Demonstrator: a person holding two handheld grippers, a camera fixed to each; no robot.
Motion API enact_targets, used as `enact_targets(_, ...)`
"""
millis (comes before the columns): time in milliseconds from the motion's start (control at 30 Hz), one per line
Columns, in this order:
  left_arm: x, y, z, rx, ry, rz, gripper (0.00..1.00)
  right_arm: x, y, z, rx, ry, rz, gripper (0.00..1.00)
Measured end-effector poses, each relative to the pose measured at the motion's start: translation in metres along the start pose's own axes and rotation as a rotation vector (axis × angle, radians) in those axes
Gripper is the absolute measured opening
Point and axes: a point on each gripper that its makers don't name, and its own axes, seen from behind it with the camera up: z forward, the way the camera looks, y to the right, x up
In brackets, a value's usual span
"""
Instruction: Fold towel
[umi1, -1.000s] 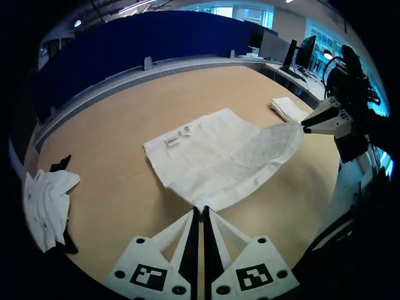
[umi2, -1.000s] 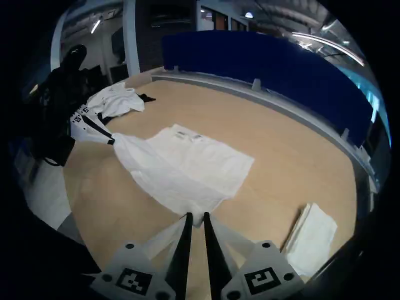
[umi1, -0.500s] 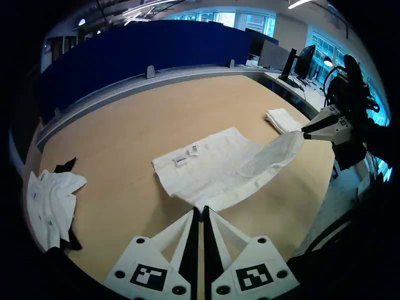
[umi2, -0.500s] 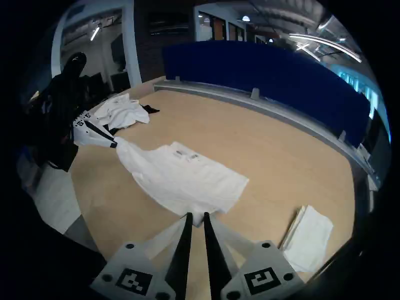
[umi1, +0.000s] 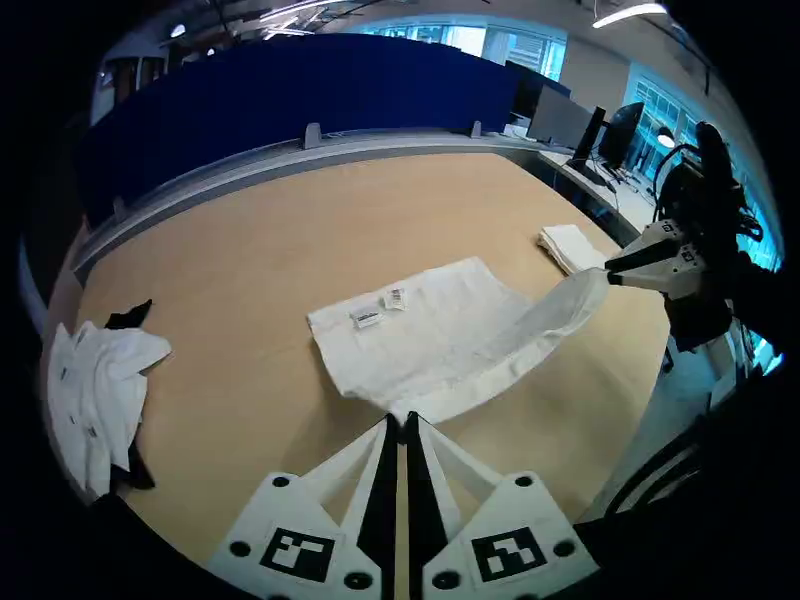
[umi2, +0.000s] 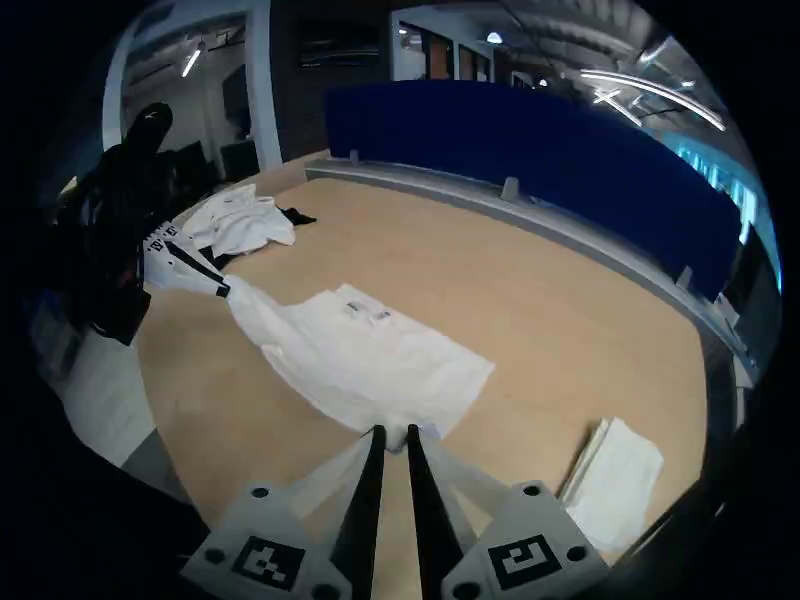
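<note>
A white towel (umi1: 440, 330) with two small tags lies partly on the wooden table (umi1: 250, 250), its near edge lifted. My left gripper (umi1: 401, 418) is shut on one near corner of the towel. In the left gripper view the right gripper (umi1: 606, 272) pinches the other near corner at the right. In the right gripper view my right gripper (umi2: 393, 432) is shut on its corner of the towel (umi2: 360, 350), and the left gripper (umi2: 224, 290) holds the far corner at the left. The lifted edge hangs between the two grippers.
A folded white towel (umi1: 572, 246) (umi2: 618, 482) lies near the table's edge. A heap of white cloth (umi1: 95, 400) (umi2: 240, 220) with a dark piece sits at the other end. A blue partition (umi1: 300, 90) backs the table. Monitors (umi1: 610, 105) stand beyond.
The towel has been drawn a little toward the near edge and lies flatter. Both grippers have kept their hold on the corners.
</note>
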Motion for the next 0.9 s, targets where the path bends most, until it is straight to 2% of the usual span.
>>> enact_targets(267, 0.003, -0.011, 0.015, 0.012, -0.028, -0.045, 0.06, 0.007, 0.015, 0.021, -0.010, -0.009, -0.007, 0.17)
enact_targets(600, 0.014, -0.029, 0.043, 0.013, -0.051, -0.119, 0.06, 0.016, 0.041, 0.051, -0.032, -0.027, -0.011, 0.17)
enact_targets(900, 0.022, -0.047, 0.079, 0.032, -0.082, -0.110, 0.06, 0.015, 0.066, 0.083, -0.053, -0.056, 0.014, 0.17)
